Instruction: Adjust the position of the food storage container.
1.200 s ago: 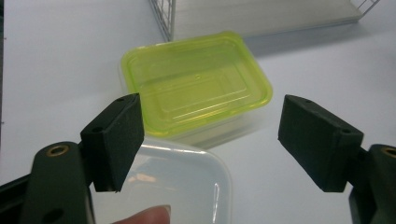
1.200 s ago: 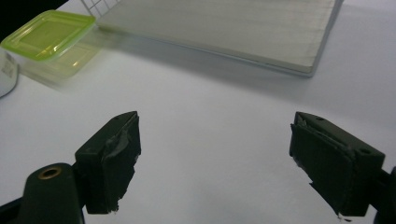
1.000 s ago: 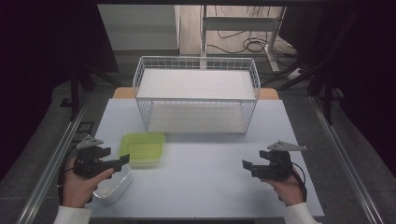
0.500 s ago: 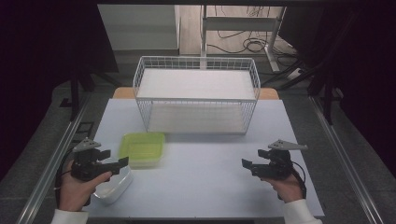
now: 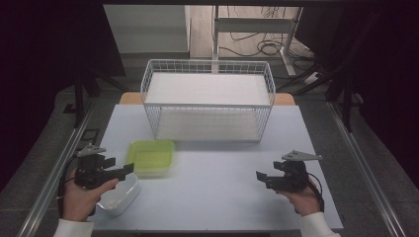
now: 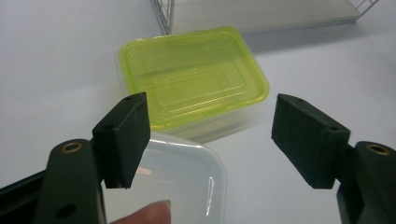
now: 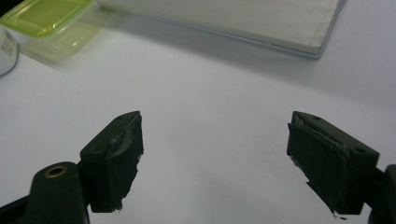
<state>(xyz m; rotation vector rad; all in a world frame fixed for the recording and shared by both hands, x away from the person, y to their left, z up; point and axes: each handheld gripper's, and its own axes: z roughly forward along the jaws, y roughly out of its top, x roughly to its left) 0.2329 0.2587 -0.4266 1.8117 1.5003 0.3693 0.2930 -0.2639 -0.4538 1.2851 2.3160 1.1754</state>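
Observation:
A clear container with a yellow-green lid [image 5: 150,156] [image 6: 192,83] [image 7: 46,18] rests on the white table left of centre. Beside it, nearer the front edge, sits a clear lidless container [image 5: 118,194] [image 6: 170,182]. My left gripper [image 5: 126,170] [image 6: 212,140] hovers open above the clear container, its jaws pointing toward the lidded one, nothing between them. At the front right my right gripper [image 5: 261,177] [image 7: 215,158] is open over bare table, holding nothing.
A white wire basket [image 5: 207,101] with a white board inside stands at the back middle of the table [image 5: 217,168]. Metal rails run along both table sides. Cables lie on the floor behind.
The left gripper has shifted slightly toward the front edge over the clear container. The right gripper has barely moved.

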